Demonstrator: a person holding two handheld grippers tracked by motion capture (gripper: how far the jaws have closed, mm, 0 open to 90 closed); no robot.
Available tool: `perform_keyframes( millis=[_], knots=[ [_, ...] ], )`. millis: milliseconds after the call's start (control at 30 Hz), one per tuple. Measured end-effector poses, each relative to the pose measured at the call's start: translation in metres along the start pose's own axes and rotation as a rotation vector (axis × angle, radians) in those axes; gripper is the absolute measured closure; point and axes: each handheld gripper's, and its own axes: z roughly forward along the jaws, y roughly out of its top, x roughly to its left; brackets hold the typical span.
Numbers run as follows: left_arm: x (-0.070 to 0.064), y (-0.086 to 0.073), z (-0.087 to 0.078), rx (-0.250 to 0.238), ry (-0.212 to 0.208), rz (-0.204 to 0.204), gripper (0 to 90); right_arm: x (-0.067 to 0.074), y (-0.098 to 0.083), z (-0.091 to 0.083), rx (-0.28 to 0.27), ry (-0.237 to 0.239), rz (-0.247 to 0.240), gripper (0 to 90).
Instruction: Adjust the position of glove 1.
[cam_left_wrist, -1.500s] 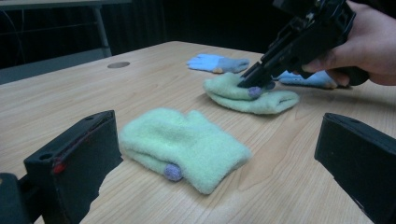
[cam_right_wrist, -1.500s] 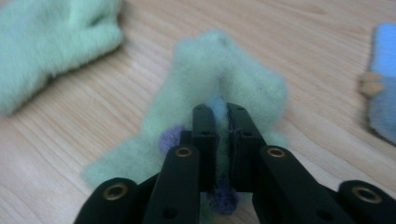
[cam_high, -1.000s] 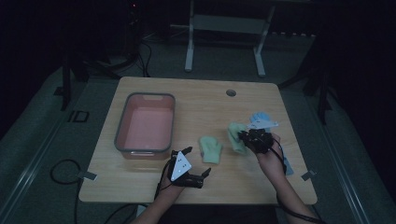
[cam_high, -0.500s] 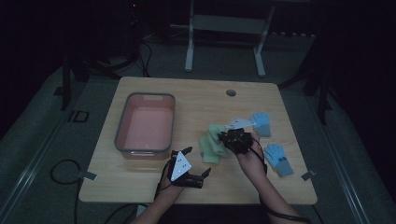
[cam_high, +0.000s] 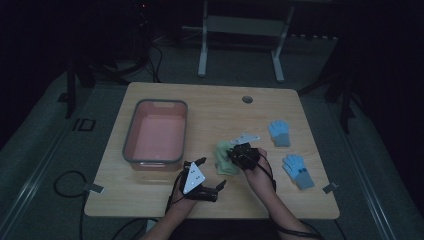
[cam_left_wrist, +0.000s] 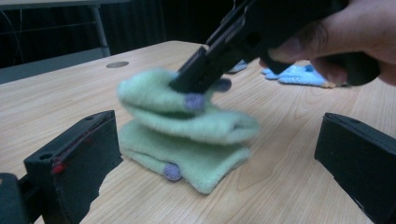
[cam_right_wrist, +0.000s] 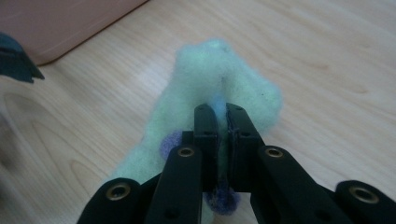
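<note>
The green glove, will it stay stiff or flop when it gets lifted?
Probably floppy: the green glove looks fuzzy and sags in folds where the right gripper pinches it. It likely weighs little, since one small pinch holds it. It seems unlikely to slip.

Two pale green fleece gloves (cam_left_wrist: 187, 135) carry small purple dots, two light blue gloves (cam_high: 290, 150) lie on the light wood-grain table (cam_high: 210, 105), the bin (cam_high: 155, 131) is pink with a grey rim, and both grippers have black jaws.
</note>
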Motion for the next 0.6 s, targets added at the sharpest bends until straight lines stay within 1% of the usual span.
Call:
perform_keyframes(
  millis=[67, 167, 300, 400, 467, 600],
  knots=[
    [0.0, 0.0, 0.0, 0.001, 0.0, -0.004, 0.0, 0.001, -0.002, 0.004, 0.007, -0.002, 0.004, 84.5],
    [0.0, 0.0, 0.001, 0.005, 0.001, -0.005, 0.0, 0.002, -0.005, 0.011, 0.02, 0.008, 0.018, 84.0],
    [0.001, 0.001, 0.001, 0.013, -0.003, -0.008, 0.0, 0.002, -0.01, 0.019, 0.028, 0.011, 0.02, 82.4],
    [0.001, 0.001, 0.002, 0.02, -0.004, -0.003, 0.0, 0.0, -0.011, 0.02, 0.027, 0.021, 0.031, 80.5],
    [0.001, 0.001, 0.003, 0.029, -0.01, -0.003, 0.0, -0.001, -0.01, 0.019, 0.025, 0.028, 0.027, 79.1],
    [0.001, 0.002, 0.003, 0.036, 0.002, -0.005, 0.0, -0.004, -0.009, 0.014, 0.012, 0.039, 0.033, 73.3]
  ],
)
